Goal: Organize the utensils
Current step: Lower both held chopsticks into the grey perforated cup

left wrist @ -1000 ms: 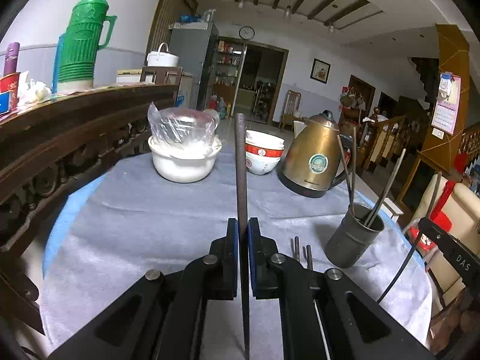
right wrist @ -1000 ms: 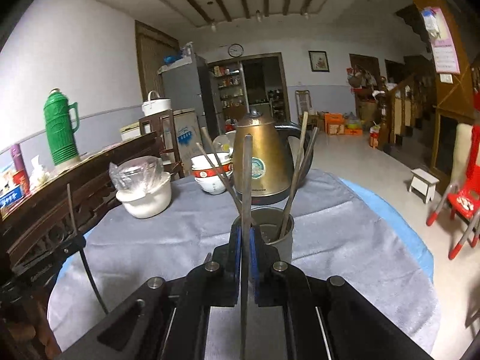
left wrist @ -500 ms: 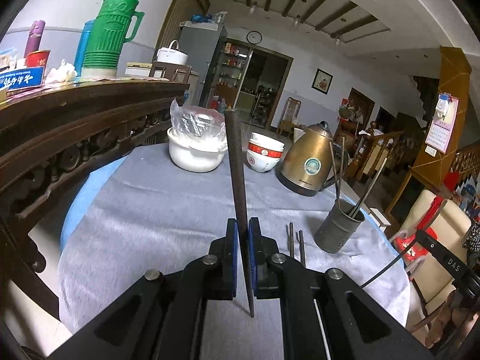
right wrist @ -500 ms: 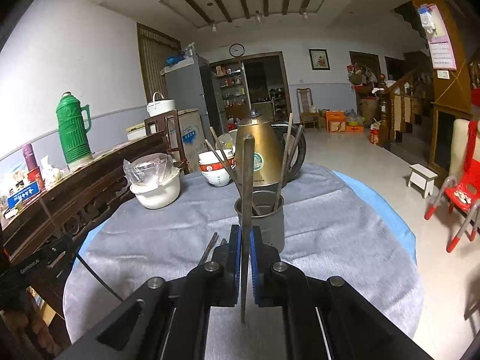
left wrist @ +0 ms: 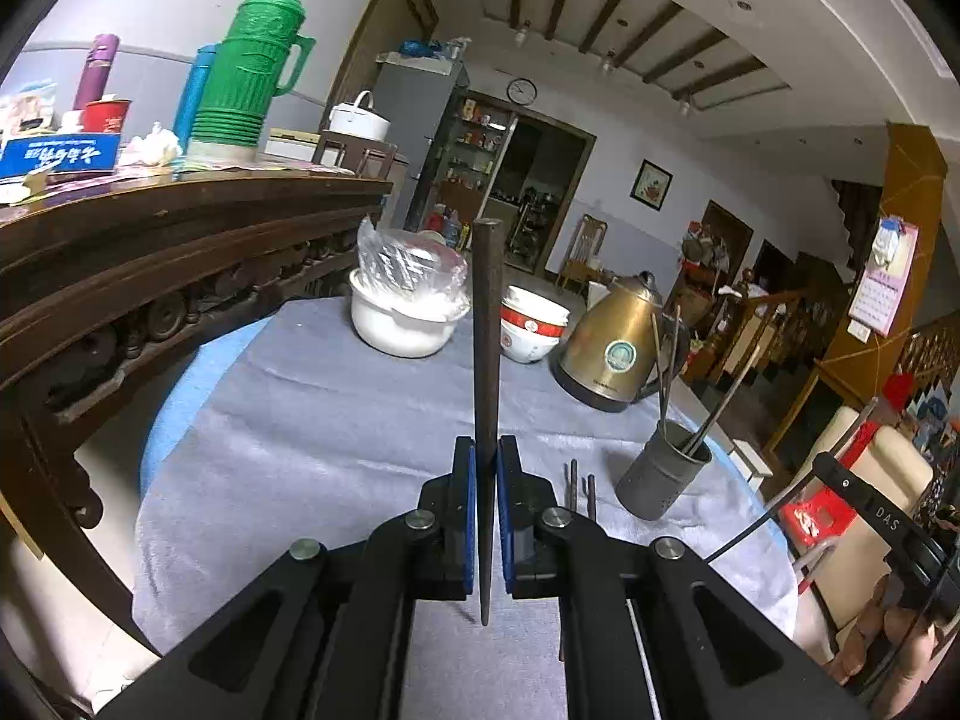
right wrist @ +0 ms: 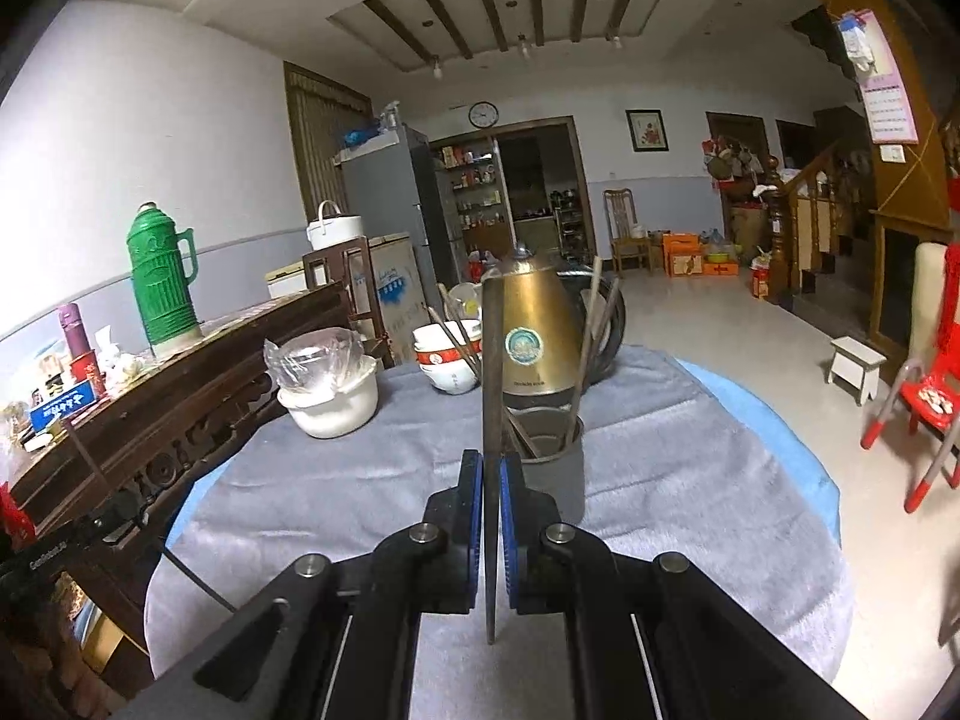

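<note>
Both grippers are clenching a single dark chopstick each, the blue pads pressing on the stick from either side. The left gripper (left wrist: 486, 468) is gripping its chopstick (left wrist: 486, 330) upright, thick end up and pointed tip hanging below the jaws, above the grey cloth (left wrist: 312, 420) of the round table. A second ago this stick was also standing straight; half a second ago it was leaning left, and now it is sitting vertical again. The left view has also been pulling back and swinging left: the carved wooden sideboard (left wrist: 150, 252) and the green thermos (left wrist: 240, 66) are filling more of the picture, and the grey utensil cup (left wrist: 660, 480) with its chopsticks is sitting further off to the right than before. Two more chopsticks (left wrist: 581, 495) are lying on the cloth just left of that cup, as they were. The right gripper (right wrist: 491, 468) is holding its chopstick (right wrist: 491, 372) upright too, directly in front of the utensil cup (right wrist: 555, 468), which is standing before the gold kettle (right wrist: 534, 330). Compared with a second ago, the right view has backed away from the cup, so more cloth (right wrist: 690, 480) is showing around it. The white pot (left wrist: 402, 324) under plastic wrap and the stacked bowls (left wrist: 531, 324) are staying in place.
</note>
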`<state>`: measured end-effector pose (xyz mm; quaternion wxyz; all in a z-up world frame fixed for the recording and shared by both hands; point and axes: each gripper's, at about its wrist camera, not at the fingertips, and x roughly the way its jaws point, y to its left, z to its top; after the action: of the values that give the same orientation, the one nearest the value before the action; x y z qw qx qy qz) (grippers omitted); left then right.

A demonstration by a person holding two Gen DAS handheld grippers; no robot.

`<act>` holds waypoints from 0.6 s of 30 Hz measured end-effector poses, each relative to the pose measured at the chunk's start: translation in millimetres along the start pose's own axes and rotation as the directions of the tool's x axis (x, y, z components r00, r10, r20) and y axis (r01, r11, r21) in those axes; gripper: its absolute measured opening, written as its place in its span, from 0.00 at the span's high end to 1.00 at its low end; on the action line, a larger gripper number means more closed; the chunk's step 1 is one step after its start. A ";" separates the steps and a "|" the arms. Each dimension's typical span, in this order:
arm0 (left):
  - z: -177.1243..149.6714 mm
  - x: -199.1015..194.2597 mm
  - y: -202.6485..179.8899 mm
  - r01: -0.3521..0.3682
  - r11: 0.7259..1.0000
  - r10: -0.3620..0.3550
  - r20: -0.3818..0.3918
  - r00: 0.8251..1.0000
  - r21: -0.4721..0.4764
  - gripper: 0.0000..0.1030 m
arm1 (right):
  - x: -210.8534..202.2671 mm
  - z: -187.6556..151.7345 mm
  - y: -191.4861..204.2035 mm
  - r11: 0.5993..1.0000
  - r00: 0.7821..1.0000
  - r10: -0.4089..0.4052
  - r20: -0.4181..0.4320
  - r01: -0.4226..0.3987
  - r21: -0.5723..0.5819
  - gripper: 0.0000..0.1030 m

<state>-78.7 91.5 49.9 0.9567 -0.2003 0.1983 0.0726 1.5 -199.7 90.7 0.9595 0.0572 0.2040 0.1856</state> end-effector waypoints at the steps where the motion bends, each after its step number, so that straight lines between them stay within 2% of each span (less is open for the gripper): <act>1: 1.0 -1.8 3.1 0.001 1.000 -0.001 0.001 1.000 -0.009 0.93 | -1.0 2.4 3.2 1.000 1.000 0.000 0.006 0.000 -0.005 0.94; 18: 19.6 -22.7 32.6 0.010 0.995 -0.004 0.055 0.998 -0.100 0.94 | 4.3 23.5 27.3 0.999 1.000 0.006 0.018 -0.005 -0.046 0.94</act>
<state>-99.7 127.9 64.1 0.9507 -0.2469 0.1675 0.0846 5.7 -173.7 115.5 0.9619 0.0371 0.1909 0.1924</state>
